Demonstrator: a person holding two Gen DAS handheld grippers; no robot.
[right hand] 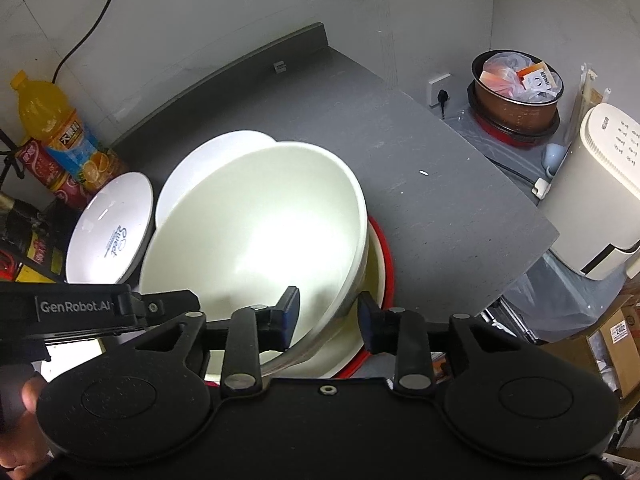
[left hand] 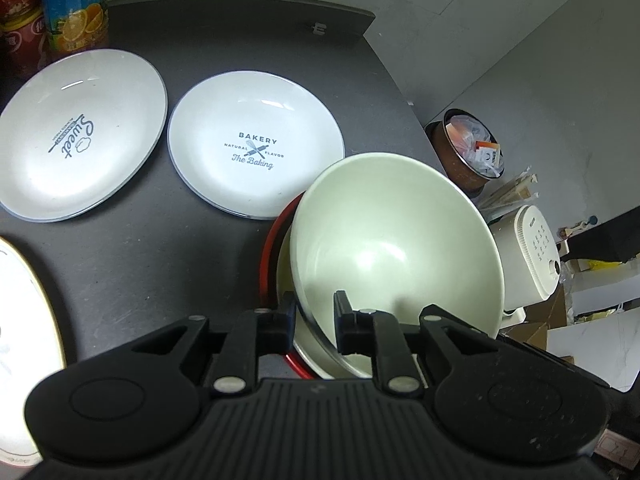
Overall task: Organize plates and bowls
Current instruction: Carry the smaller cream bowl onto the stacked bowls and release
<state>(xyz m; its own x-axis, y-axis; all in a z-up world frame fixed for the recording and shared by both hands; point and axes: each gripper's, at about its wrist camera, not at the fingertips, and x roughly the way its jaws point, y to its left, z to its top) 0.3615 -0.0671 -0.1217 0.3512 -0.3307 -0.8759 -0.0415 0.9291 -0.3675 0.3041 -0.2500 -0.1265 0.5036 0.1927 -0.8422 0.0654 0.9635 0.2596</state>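
On the dark tabletop (left hand: pixel 168 248), near its right edge, a cream bowl (left hand: pixel 396 240) sits tilted above a second cream bowl (left hand: pixel 288 276), which rests in a red-rimmed dish (left hand: pixel 267 248). The left gripper (left hand: pixel 316 312) straddles the near rim of the tilted bowl, one finger outside the wall and one inside; the jaws look nearly closed on the rim, though whether the pads truly press it is hard to judge from this angle. In the right wrist view the right gripper (right hand: pixel 329 312) also brackets that bowl's (right hand: pixel 256 240) rim, its left finger inside and its right finger clear of the wall, with a plain gap, so it stands open. Behind the bowls lie two white plates side by side, just apart: the "Bakery" plate (left hand: pixel 256 148) and the "Sweet" plate (left hand: pixel 80 136). Part of another pale plate (left hand: pixel 20 344) shows at the left edge. Drink bottles (left hand: pixel 76 0) stand at the back left corner.
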